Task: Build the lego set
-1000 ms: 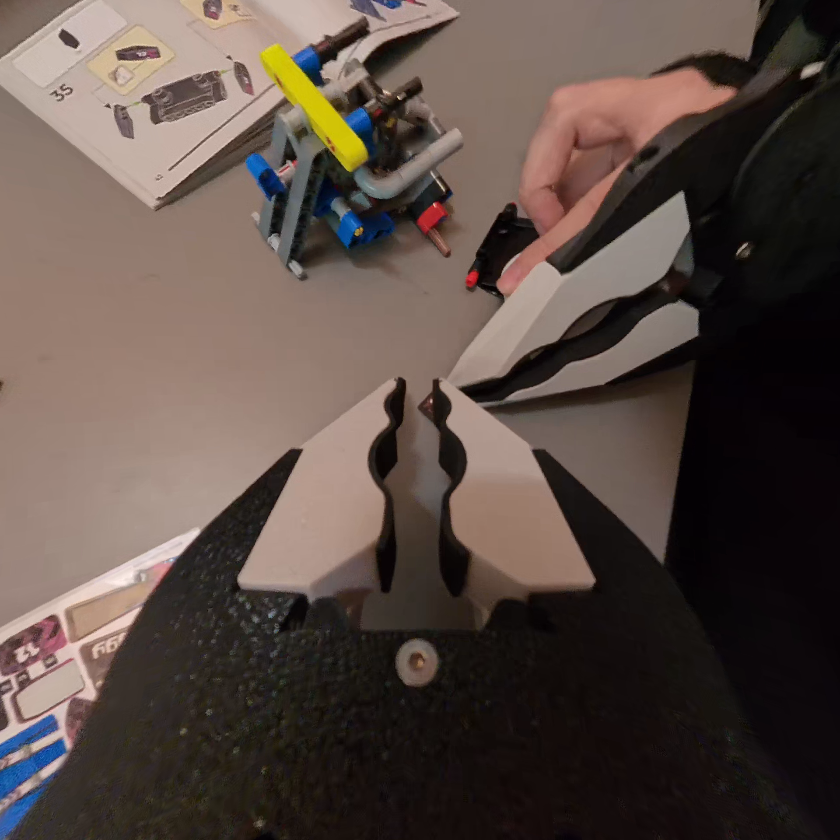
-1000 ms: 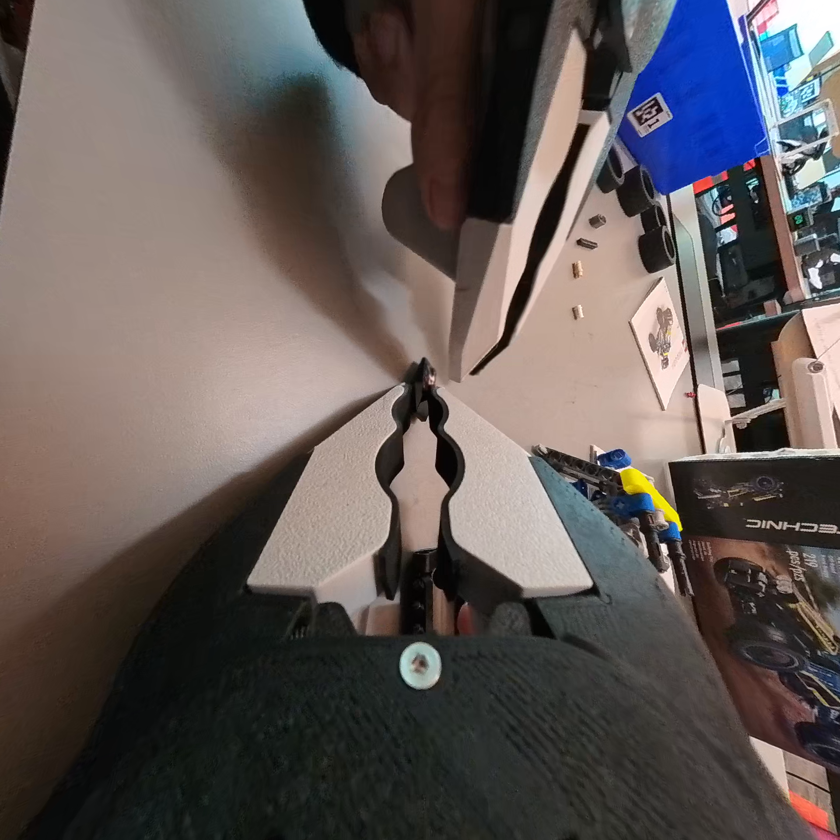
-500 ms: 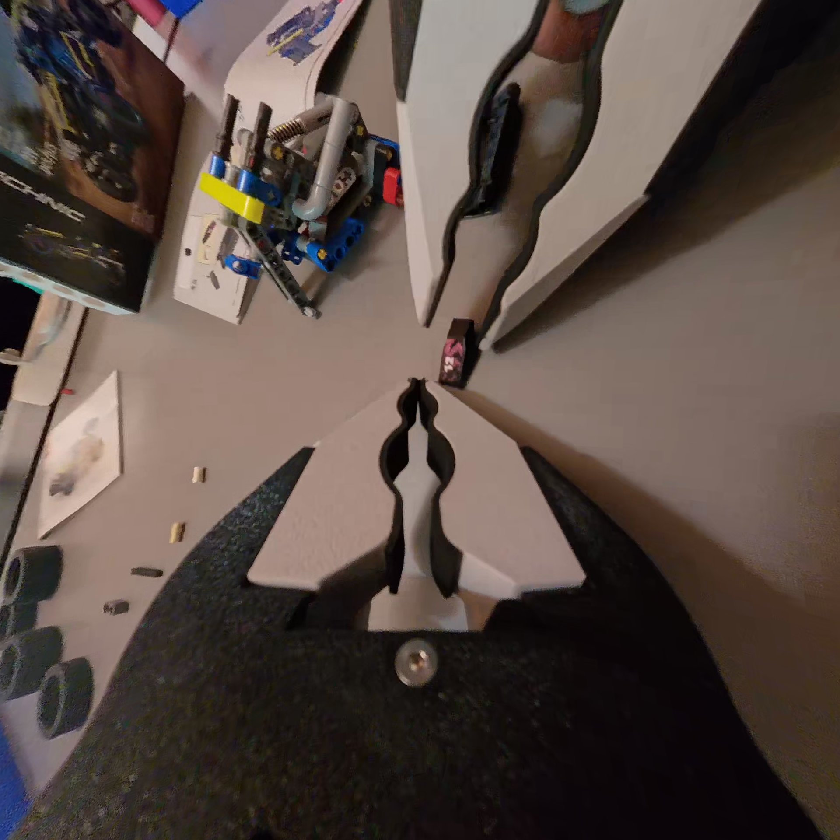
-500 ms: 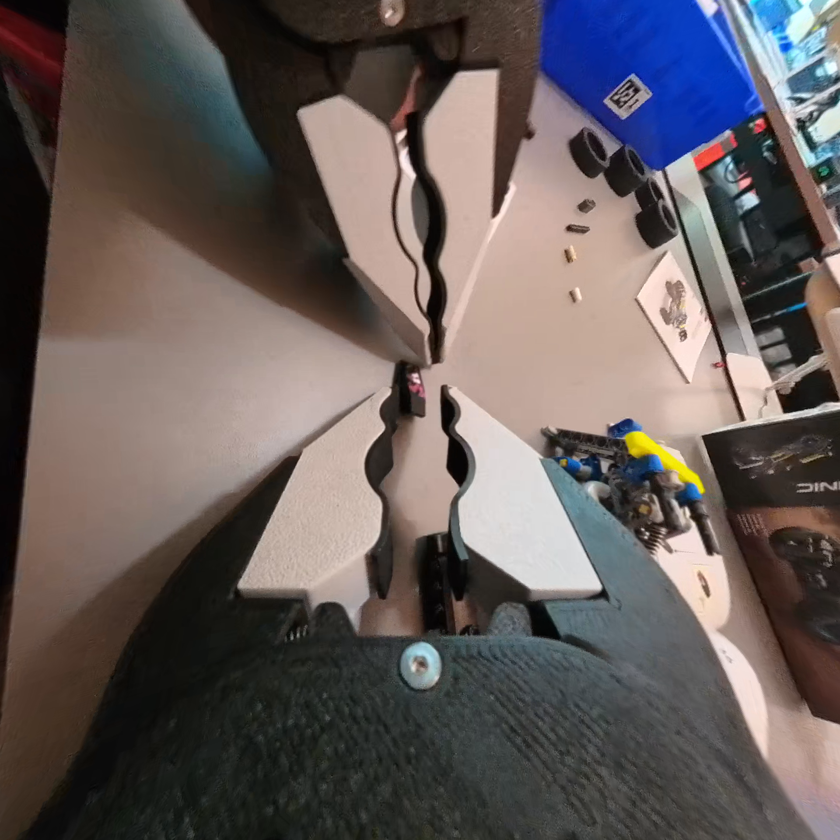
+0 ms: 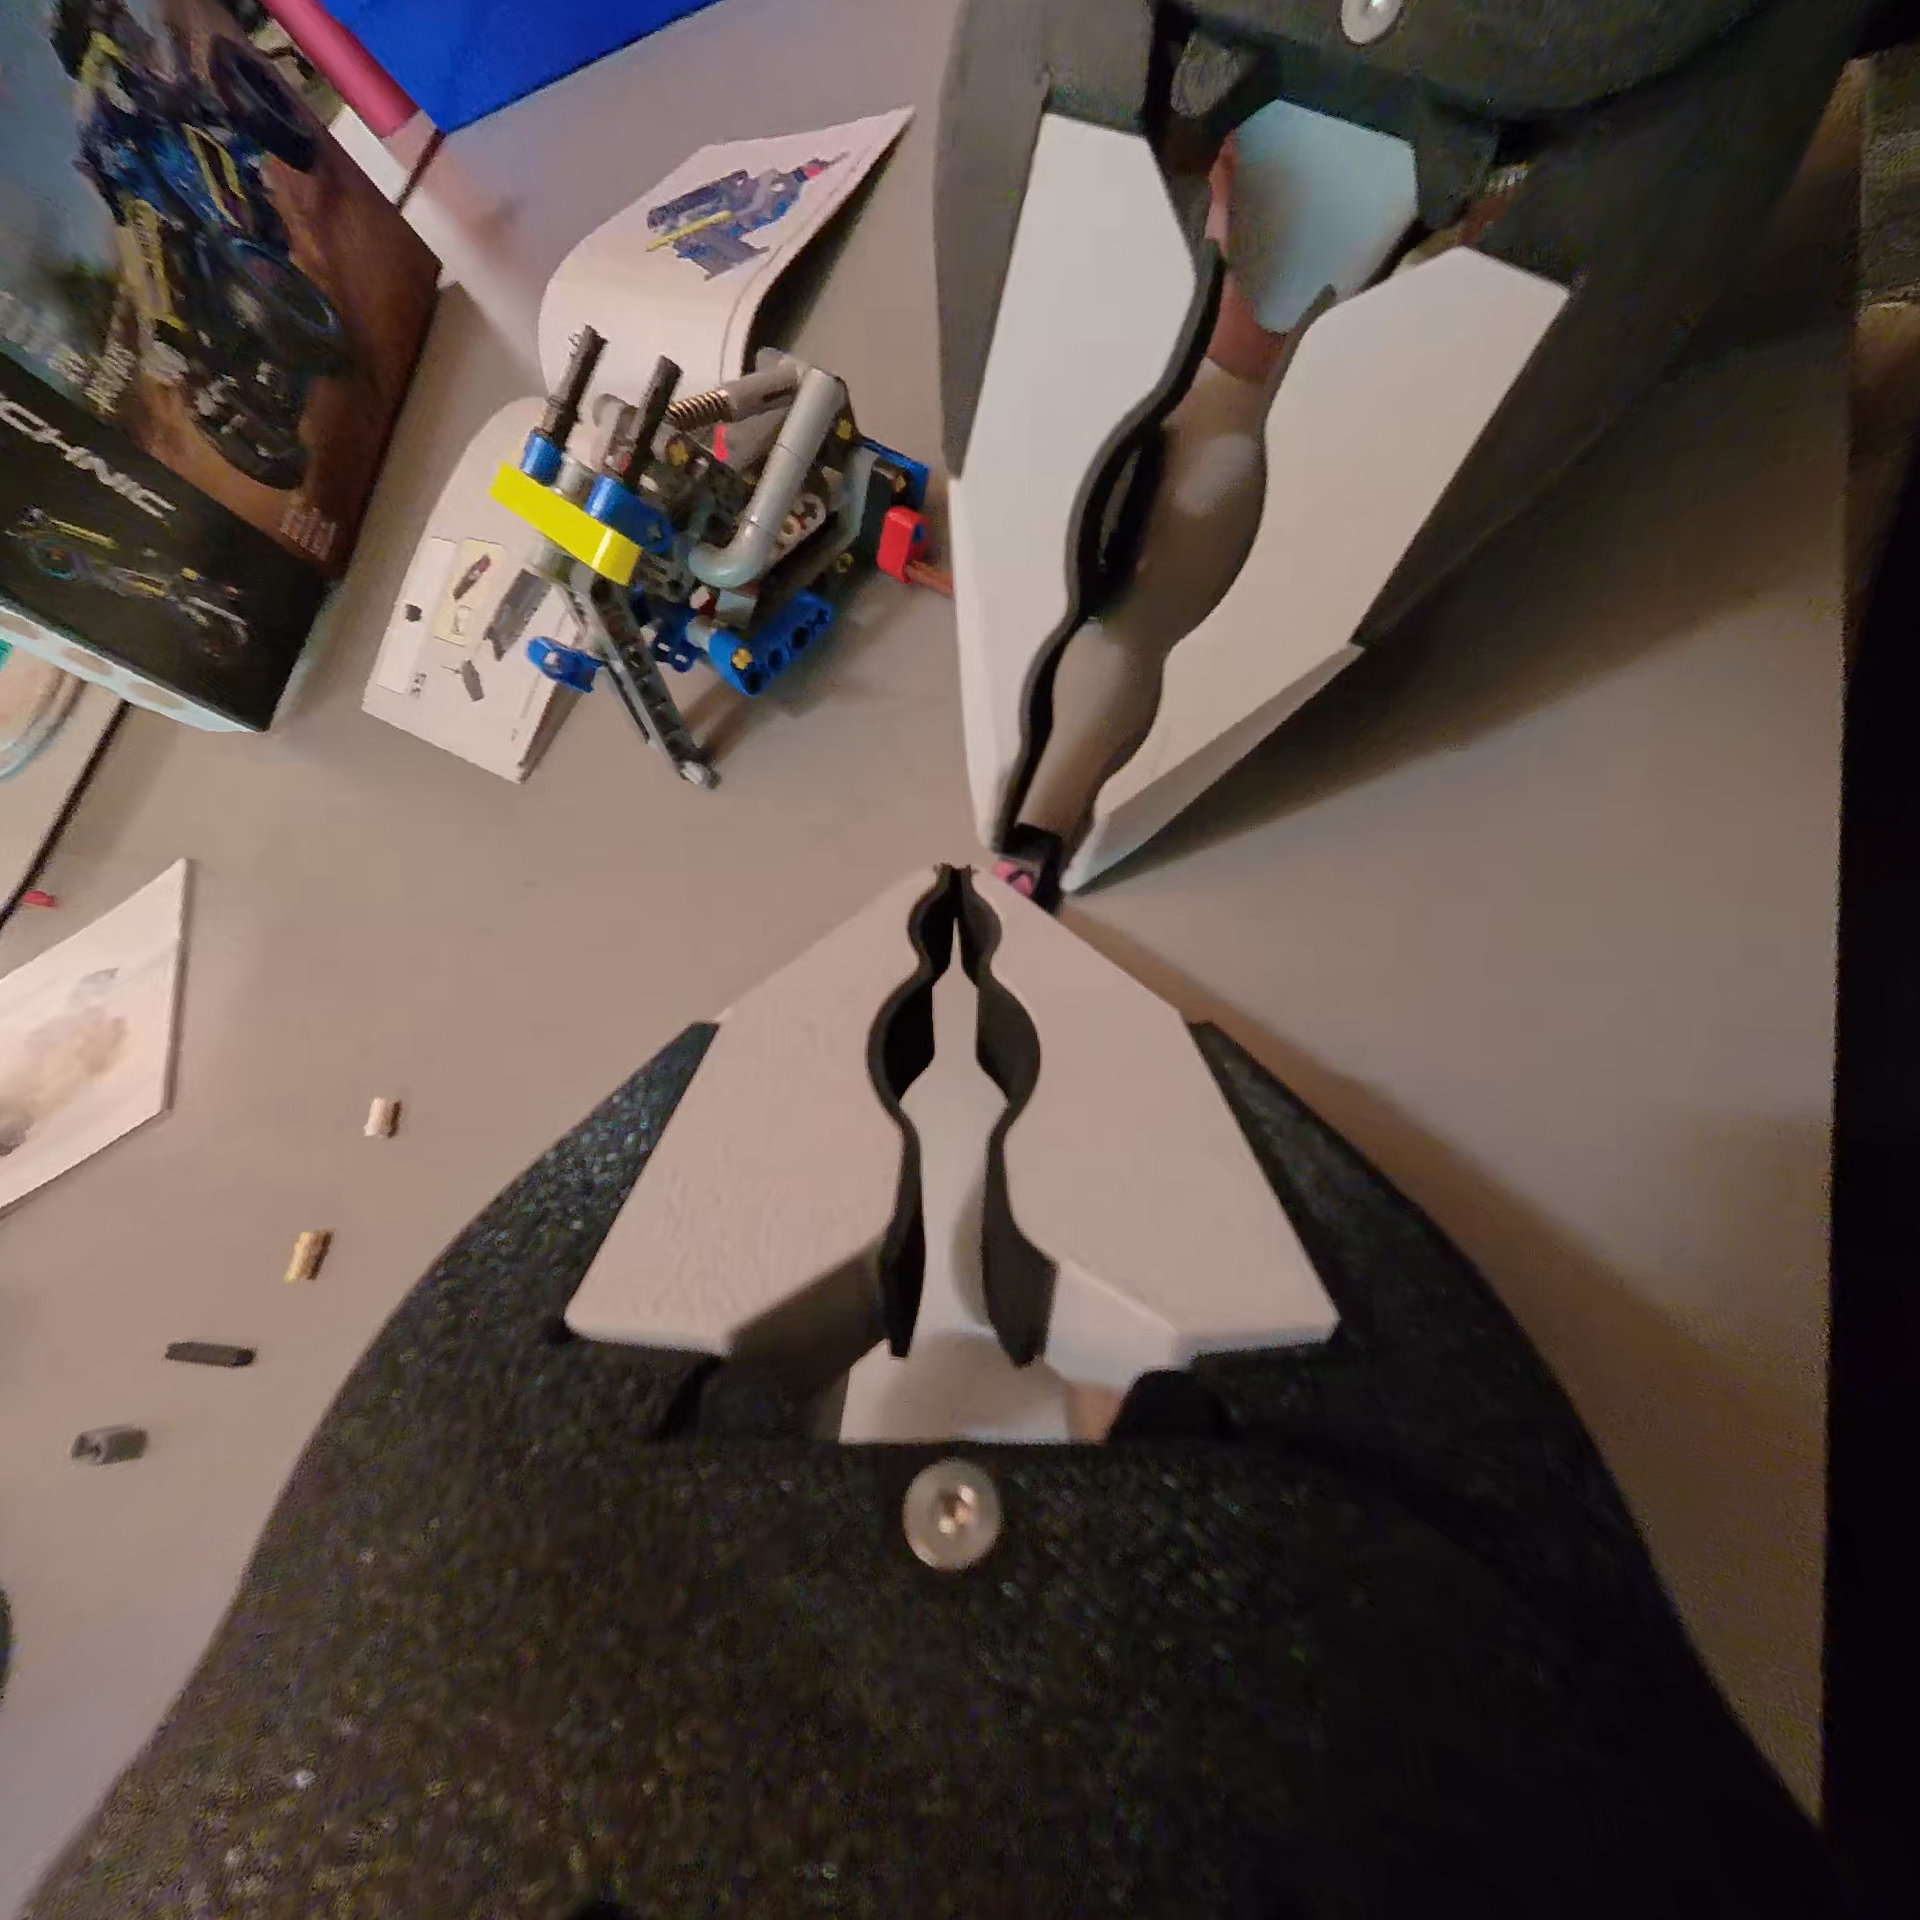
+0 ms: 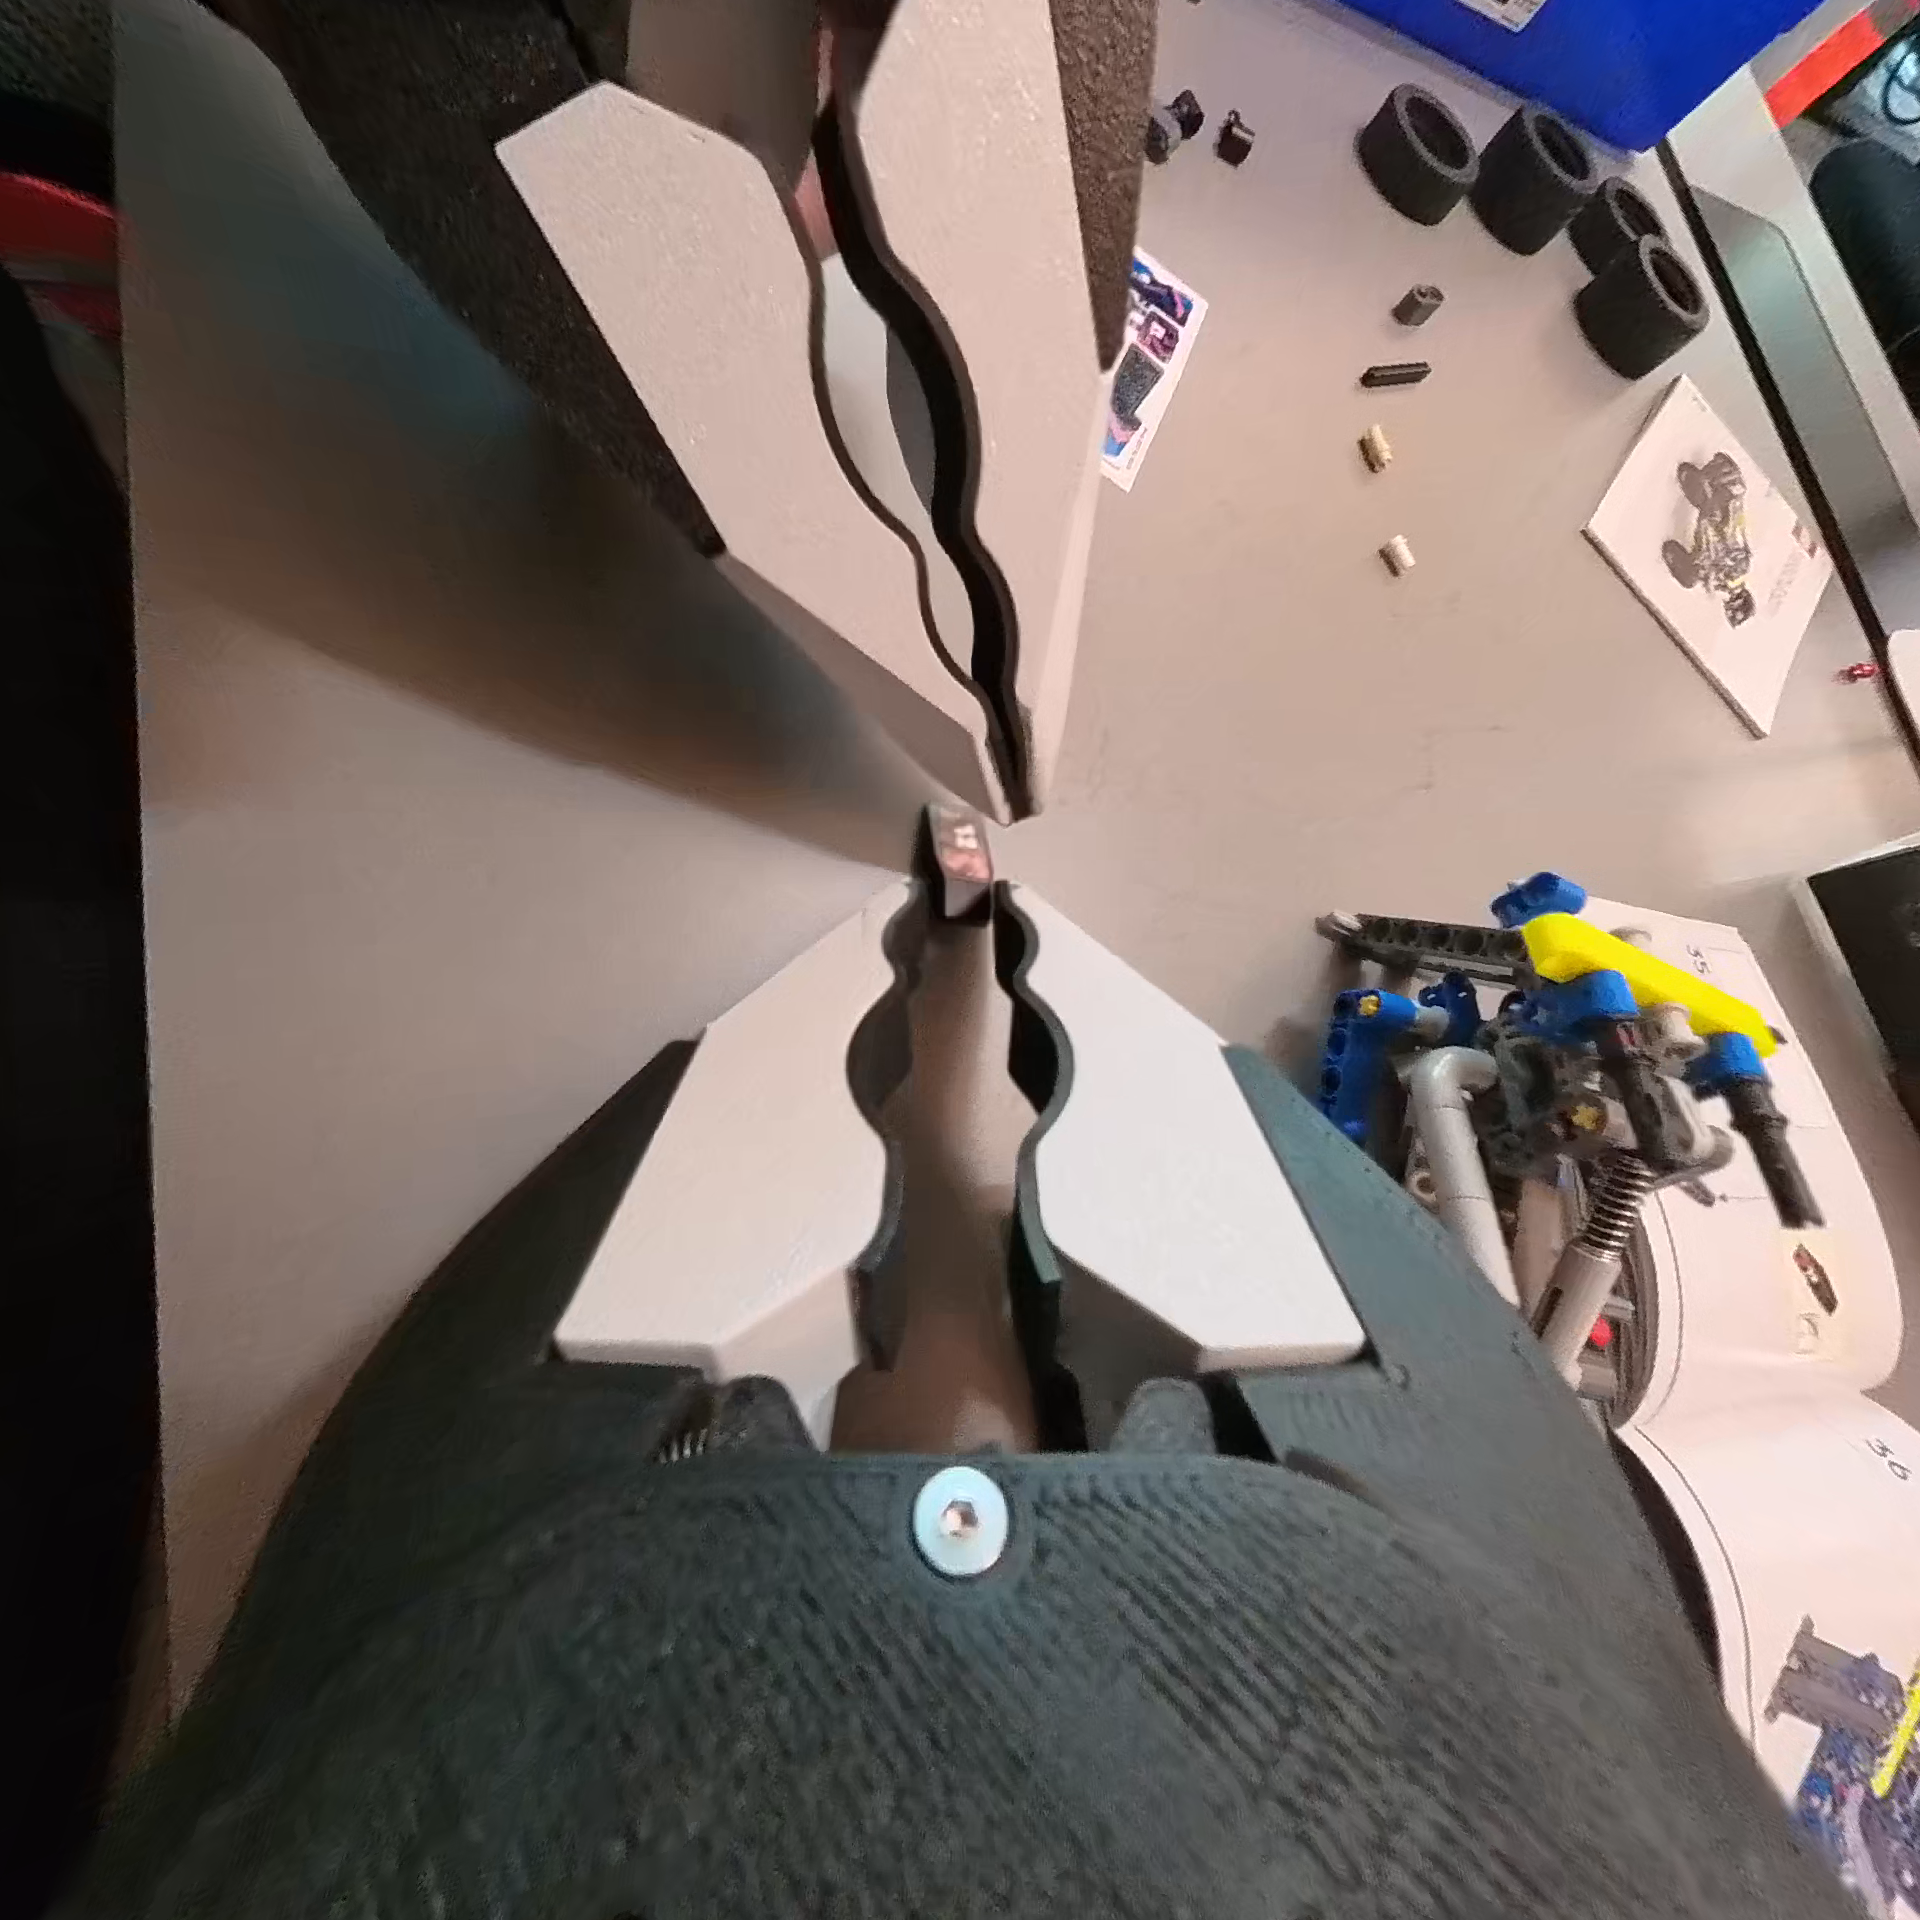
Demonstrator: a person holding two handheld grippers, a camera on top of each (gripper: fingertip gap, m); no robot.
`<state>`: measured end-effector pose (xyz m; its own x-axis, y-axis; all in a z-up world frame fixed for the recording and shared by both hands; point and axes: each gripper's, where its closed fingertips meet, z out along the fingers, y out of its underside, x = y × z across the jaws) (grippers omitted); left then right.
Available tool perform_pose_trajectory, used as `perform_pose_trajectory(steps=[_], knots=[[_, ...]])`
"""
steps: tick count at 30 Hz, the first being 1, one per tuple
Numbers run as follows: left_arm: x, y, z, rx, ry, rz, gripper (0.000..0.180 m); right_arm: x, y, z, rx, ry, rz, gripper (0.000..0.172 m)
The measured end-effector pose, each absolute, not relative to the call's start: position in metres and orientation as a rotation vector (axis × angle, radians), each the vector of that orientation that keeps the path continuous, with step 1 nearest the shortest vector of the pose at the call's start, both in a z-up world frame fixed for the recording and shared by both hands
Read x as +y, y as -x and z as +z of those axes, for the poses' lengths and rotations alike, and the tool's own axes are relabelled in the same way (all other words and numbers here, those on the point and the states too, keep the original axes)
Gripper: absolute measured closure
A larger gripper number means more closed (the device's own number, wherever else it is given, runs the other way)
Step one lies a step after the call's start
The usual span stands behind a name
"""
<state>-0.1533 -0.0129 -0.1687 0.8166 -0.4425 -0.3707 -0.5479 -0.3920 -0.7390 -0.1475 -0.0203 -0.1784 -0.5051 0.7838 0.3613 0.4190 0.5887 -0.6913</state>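
Observation:
A small black brick piece with a pink sticker (image 6: 956, 868) stands on the grey table (image 6: 1299, 727) between my right gripper's fingertips. My right gripper (image 6: 956, 899) has both pads against its sides and is shut on it. The left wrist view shows the same piece (image 5: 1031, 860) pinched at the tips of the right gripper (image 5: 1039, 842). My left gripper (image 5: 954, 881) is shut with nothing between its pads, its tips just beside the piece. The left gripper also shows in the right wrist view (image 6: 1013, 800), pointing down at the piece's far end.
A half-built grey, blue and yellow brick model (image 5: 707, 540) lies on an open instruction booklet (image 5: 727, 239). The set's box (image 5: 156, 416) stands at far left. Black tyres (image 6: 1527, 177), a sticker sheet (image 6: 1143, 364), small loose pins (image 5: 312, 1252) and a blue bin (image 6: 1610, 52) lie around. Only a small space, under 4 cm, lies between the two pairs of fingers.
My right gripper's jaws stood wider around the piece on the table half a second ago and have closed in on it. My left gripper shut a second ago and stays beside it.

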Motion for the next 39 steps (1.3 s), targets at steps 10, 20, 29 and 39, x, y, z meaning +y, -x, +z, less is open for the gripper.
perform_pose_trajectory(steps=[10,20,29,39], knots=[[-0.013,0.148,-0.177,0.816,2.061,0.142,0.18,-0.02,0.149,-0.179,-2.141,0.966,0.711,0.163],[-0.011,0.172,-0.145,0.623,1.962,0.222,0.18,-0.021,0.151,-0.176,-2.122,0.953,0.719,0.158],[-0.071,0.301,-0.159,0.074,2.255,-0.019,0.134,-0.033,0.177,-0.133,-2.003,0.98,0.775,0.151],[-0.08,0.279,-0.184,0.232,2.306,-0.096,0.165,-0.046,0.258,-0.139,-1.978,1.271,0.866,0.139]])
